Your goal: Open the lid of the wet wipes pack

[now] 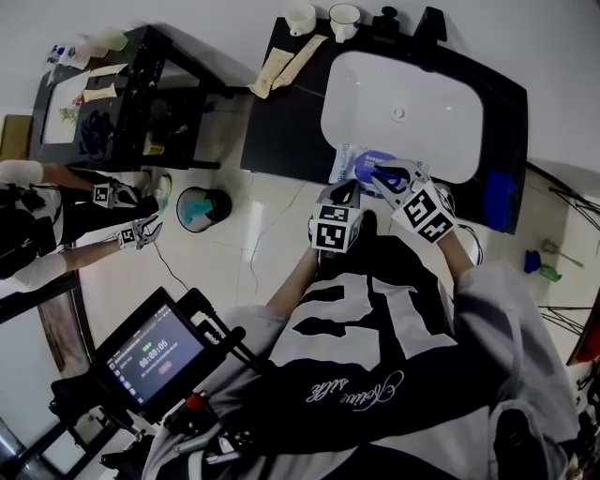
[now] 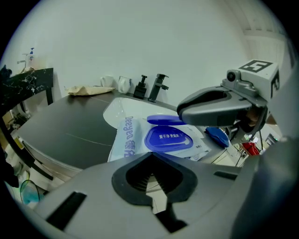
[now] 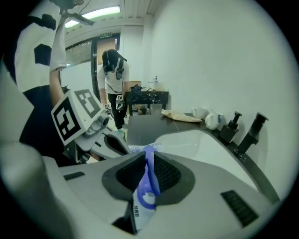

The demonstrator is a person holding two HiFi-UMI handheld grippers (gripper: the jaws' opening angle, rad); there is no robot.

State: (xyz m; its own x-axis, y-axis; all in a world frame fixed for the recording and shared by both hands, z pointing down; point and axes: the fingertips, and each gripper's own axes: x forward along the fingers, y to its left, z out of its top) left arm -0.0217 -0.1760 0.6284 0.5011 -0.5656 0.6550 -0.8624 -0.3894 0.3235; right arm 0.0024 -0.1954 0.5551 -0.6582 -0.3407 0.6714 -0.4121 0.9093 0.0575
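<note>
At the front of the dark worktop (image 2: 70, 126), the left gripper (image 2: 152, 158) has its jaws drawn together with nothing seen between them, and its tips are at the near edge of the wet wipes pack (image 2: 127, 140). No view shows whether they actually press on it. The pack lies flat at the front lip of the white sink (image 1: 441, 94). Just beyond, the right gripper (image 3: 145, 154) is clamped on the thin blue lid (image 2: 164, 120), which stands raised clear of the blue oval opening (image 2: 170, 139) below it. The lid looks largely open, so what seems to remain is folding it fully back. That probably calls for the left gripper to bear down on the soft pack so it neither lifts nor slides. The right gripper would do best to swing the lid slowly in an arc about its hinge, which appears to be on the sink side, rather than pulling straight up. Its hold is on a narrow edge, so a jerk could let the lid slip free or drag the pack into the basin. The tap (image 2: 159, 87) and two cups (image 1: 322, 15) stand well apart at the back.
</note>
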